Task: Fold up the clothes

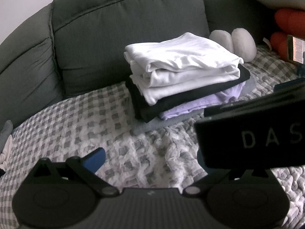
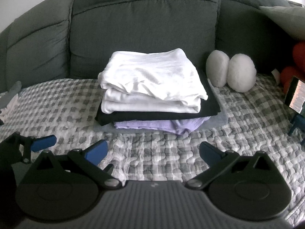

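Observation:
A stack of folded clothes (image 1: 183, 72) (image 2: 152, 87) sits on the checked blanket (image 1: 95, 129) (image 2: 171, 152) against the sofa back: white garments on top, a black one, a lilac one and a pale grey one below. My left gripper (image 1: 150, 158) is open and empty, short of the stack; its right finger is hidden behind the black body of the right gripper (image 1: 251, 139). My right gripper (image 2: 152, 150) is open and empty, in front of the stack. The left gripper's blue fingertip (image 2: 43, 143) shows at the left of the right wrist view.
Two white fluffy round cushions (image 2: 230, 70) (image 1: 234, 42) lie right of the stack. A red plush thing (image 1: 287, 24) (image 2: 293, 64), a grey pillow (image 2: 286, 19) and a small box (image 2: 295, 95) are at far right. Loose grey and white cloth (image 2: 9, 97) lies at the left edge.

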A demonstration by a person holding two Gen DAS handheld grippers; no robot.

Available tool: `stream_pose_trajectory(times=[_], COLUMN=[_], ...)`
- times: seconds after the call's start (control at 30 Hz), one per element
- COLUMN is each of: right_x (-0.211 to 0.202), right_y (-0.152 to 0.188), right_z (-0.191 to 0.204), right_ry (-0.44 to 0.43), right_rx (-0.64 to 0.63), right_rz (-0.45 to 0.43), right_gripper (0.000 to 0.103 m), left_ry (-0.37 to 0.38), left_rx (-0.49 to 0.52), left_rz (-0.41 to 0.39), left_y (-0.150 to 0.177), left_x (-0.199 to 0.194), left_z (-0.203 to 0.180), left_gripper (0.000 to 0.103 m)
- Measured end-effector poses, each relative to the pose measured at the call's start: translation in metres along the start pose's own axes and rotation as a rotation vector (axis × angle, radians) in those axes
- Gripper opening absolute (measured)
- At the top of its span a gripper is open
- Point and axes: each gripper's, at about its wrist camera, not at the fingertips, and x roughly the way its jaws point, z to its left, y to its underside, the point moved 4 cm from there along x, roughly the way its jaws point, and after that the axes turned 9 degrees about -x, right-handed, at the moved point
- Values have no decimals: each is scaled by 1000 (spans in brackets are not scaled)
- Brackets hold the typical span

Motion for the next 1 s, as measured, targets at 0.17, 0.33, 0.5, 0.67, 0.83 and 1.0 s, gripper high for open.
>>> stream_pose_trajectory(times=[0.17,0.33,0.5,0.67,0.83,1.0], right_x=[0,1,2,3,4,4], right_y=[0,1,1,1,0,0], right_z=[0,1,1,1,2,2], right_ry=[2,4,6,7,9,10], right_rx=[-4,-7,-9,-10,-11,-12], right_rz=[3,7,9,11,14,15], right_gripper=[103,103,103,103,103,103], left_ry=[-1,-1,0,0,4,5], left_rx=[2,5,3,2,-1,0], left_rz=[4,3,5,6,5,6], left_y=[0,0,0,0,0,0], left_x=[0,2,2,2,2,3], left_z=[0,-1,0,-1,0,0], left_gripper=[102,102,102,102,102,102])
